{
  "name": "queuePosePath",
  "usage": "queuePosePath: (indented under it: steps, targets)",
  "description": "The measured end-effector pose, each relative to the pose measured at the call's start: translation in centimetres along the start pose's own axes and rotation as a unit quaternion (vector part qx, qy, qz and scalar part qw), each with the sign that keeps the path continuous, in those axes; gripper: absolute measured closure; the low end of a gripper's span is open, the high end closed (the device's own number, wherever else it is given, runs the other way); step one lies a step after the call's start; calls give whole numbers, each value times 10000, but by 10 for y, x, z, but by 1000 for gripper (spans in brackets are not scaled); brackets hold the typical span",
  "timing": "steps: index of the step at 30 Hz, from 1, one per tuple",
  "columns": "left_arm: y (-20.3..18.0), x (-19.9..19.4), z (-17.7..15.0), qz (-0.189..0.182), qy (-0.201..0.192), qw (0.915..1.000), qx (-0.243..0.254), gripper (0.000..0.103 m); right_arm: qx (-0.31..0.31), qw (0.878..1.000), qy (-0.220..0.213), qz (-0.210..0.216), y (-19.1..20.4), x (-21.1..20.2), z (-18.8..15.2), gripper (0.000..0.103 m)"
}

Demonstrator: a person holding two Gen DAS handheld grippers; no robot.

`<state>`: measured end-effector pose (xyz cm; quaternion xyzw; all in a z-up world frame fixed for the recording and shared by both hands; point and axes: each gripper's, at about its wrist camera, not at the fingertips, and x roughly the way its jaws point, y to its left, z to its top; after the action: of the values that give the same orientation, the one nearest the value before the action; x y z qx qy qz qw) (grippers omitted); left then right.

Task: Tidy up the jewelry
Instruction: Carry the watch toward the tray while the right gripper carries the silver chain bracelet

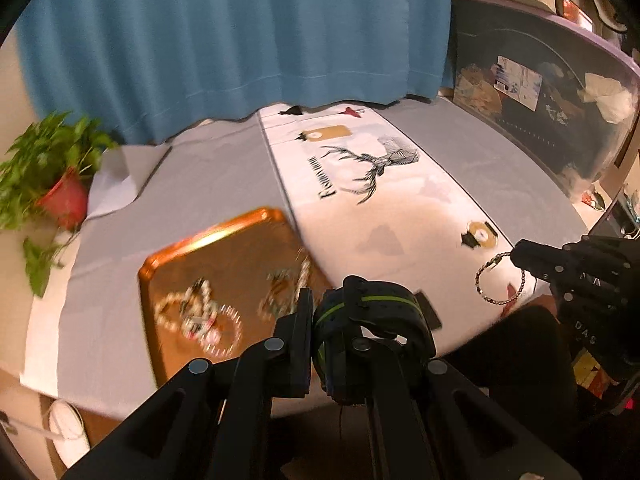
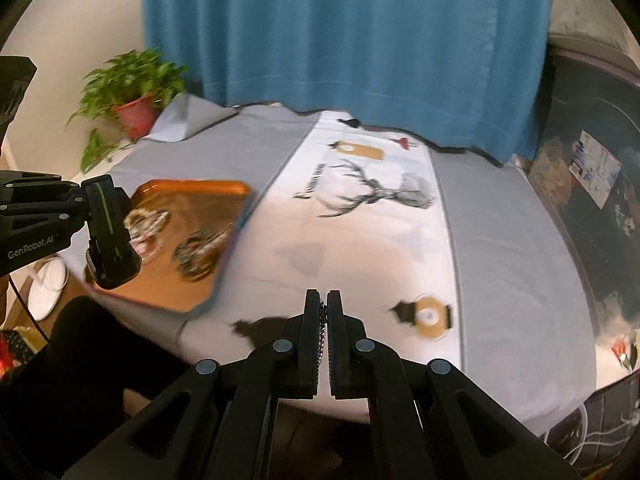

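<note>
An orange tray (image 1: 224, 240) lies on the table's left side and holds several bead bracelets (image 1: 196, 316); it also shows in the right wrist view (image 2: 192, 196). My left gripper (image 1: 360, 332) is shut on a black band with a green stripe (image 1: 372, 300), held over the tray's near right corner. My right gripper (image 2: 324, 308) is shut on a thin beaded chain bracelet (image 2: 322, 336). In the left wrist view that bracelet (image 1: 500, 282) hangs as a loop from the right gripper's fingertips (image 1: 520, 254) above the table's right front.
A grey and white cloth with a deer print (image 1: 368, 172) covers the table. A potted plant in a red pot (image 1: 60, 196) stands at the far left. A blue curtain (image 1: 240, 32) hangs behind. A dark storage box (image 1: 560, 100) stands at the right.
</note>
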<state>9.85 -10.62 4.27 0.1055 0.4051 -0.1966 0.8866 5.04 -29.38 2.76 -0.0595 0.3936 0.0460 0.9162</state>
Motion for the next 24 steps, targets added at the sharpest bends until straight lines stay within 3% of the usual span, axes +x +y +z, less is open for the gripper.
queuePosePath:
  steps: [11, 24]
  targets:
    - [32, -49, -68, 51, -87, 9992, -398, 100, -553, 9979, 42, 328, 78, -28, -28, 100]
    - [61, -68, -96, 89, -218, 9974, -675, 100, -994, 9940, 56, 457, 125, -34, -27, 100]
